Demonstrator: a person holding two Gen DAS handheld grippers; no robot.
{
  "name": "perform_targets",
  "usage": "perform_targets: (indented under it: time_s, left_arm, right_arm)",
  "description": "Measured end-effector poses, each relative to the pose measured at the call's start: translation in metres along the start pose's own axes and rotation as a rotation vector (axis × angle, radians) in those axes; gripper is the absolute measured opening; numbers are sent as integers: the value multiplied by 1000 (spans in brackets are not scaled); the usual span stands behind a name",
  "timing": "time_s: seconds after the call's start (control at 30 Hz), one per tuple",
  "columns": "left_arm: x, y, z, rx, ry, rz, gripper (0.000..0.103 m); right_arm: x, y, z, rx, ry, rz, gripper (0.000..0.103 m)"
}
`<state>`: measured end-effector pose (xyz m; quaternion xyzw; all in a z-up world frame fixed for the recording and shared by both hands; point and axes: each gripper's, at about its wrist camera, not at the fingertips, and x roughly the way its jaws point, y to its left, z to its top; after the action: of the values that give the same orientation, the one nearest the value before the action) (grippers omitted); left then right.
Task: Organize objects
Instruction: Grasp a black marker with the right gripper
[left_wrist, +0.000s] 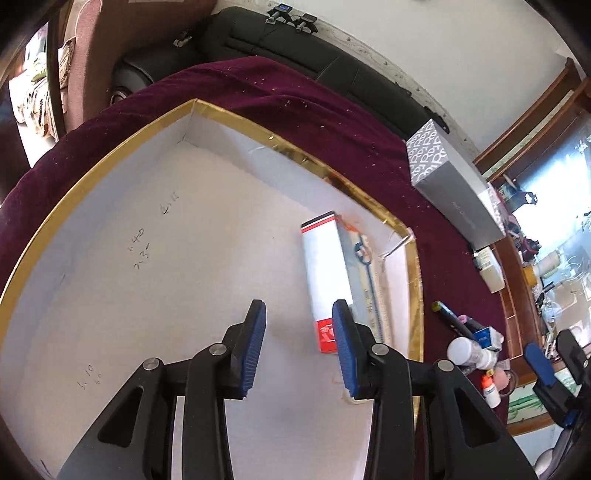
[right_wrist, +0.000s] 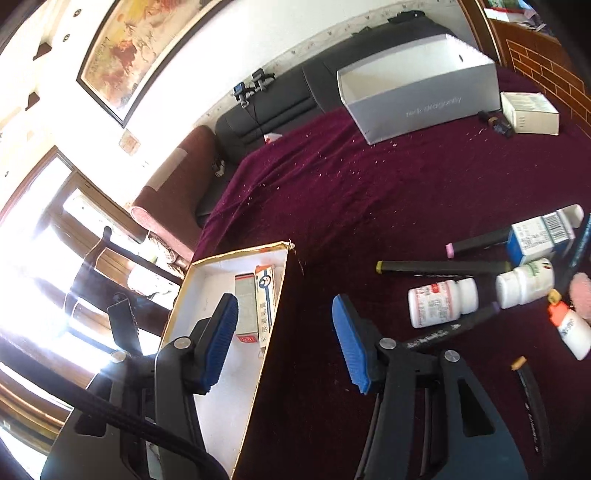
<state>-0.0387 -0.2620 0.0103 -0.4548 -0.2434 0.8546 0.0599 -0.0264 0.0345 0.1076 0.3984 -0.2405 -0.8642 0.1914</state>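
the left hand-held gripper (left_wrist: 298, 347) hovers over the gold-rimmed box (left_wrist: 110, 155), jaws apart and empty. at its 1 o'clock two cartons (left_wrist: 325, 280) lie side by side against the box's wall, likely packed tight to leave the floor free for more. the right hand-held gripper (right_wrist: 286, 341) is open too, holding nothing, straddling the box's near wall. the unsorted things wait on the maroon table (right_wrist: 369, 192) at its 2 o'clock: pill bottles (right_wrist: 441, 302), dark pens (right_wrist: 443, 266) and a blue-and-white carton (right_wrist: 541, 236).
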Motion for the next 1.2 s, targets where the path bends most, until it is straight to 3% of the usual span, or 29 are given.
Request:
perform_targets:
  time_s: [0.2, 0.27, 0.3, 0.37, 0.43, 0.5, 0.6, 0.67, 0.7, 0.8, 0.93, 1.03, 1.1, 1.2]
  left_arm:
    - [-36, -27, 1, 58, -101, 39, 32]
    - [-55, -43, -3, 83, -134, 58, 37]
    - [-69, -57, -9, 100, -165, 44, 41]
    - [-87, -77, -17, 116, -208, 0, 62]
    - [-100, -93, -25, 128, -225, -44, 64]
    - [-105, -110, -33, 146, -201, -113, 64]
    - [-106, -132, -42, 175, -165, -154, 64]
    - [-108, -142, -50, 197, -154, -180, 64]
    - [-107, -145, -54, 203, -146, -183, 64]
    - [-102, -154, -66, 237, -103, -196, 64]
    - [-92, -157, -85, 285, -64, -164, 64]
    - [-78, -163, -92, 360, -27, -105, 64]
    - [-65, -170, -98, 426, -17, -47, 64]
    - [-44, -179, -105, 527, -5, 18, 64]
  right_arm:
    - [-34, -16, -6, -21, -52, -32, 55]
    - [-51, -26, -8, -35, -81, -73, 61]
    - [-57, -30, -8, -39, -92, -102, 64]
    - [-75, -46, -11, -47, -115, -184, 68]
    - [-87, -60, -11, -48, -118, -242, 68]
    - [-104, -79, -9, -22, -111, -307, 68]
    - [-143, -88, -8, -18, -150, -389, 70]
    - [-172, -88, -15, -74, -224, -404, 96]
    - [-178, -91, -19, -91, -231, -398, 97]
    - [-168, -109, -29, -86, -111, -381, 97]
    - [-123, -122, -52, -126, 63, -383, 92]
    - [-101, -121, -65, -172, 118, -393, 91]
    - [-86, -117, -70, -219, 140, -434, 85]
    - [-64, -115, -74, -263, 182, -475, 64]
